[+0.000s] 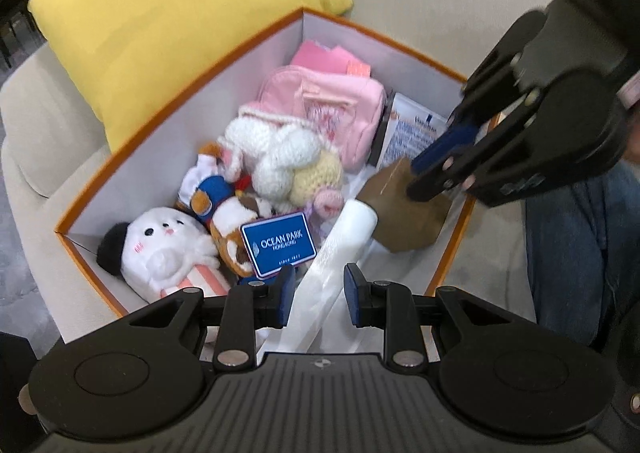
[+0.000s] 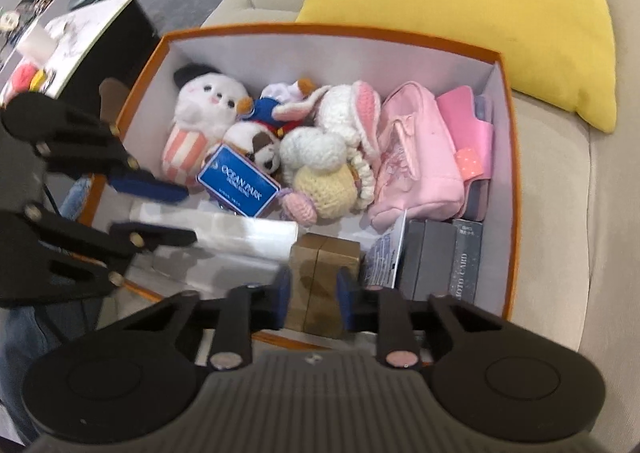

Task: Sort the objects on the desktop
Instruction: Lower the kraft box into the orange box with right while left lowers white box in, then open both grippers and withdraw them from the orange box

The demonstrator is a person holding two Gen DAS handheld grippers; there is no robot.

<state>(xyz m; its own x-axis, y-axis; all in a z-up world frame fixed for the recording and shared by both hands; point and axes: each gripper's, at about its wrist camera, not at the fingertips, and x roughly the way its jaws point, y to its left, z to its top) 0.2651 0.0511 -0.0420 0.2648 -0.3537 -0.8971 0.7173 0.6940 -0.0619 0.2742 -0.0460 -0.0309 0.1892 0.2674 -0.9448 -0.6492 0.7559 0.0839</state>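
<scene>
An orange box with white walls stands on a beige sofa. Inside lies a brown wooden block, near the box's front wall in the right wrist view. My right gripper is shut on this block, its blue pads pressing both sides; the left wrist view shows it coming in from the right. A white translucent roll lies slanted beside the block. My left gripper is shut on the roll, seen from the side in the right wrist view.
The box also holds several plush toys, a pink pouch, a blue Ocean Park card and dark boxes. A yellow cushion leans behind it. A person's jeans leg is at the right. A dark side table stands left.
</scene>
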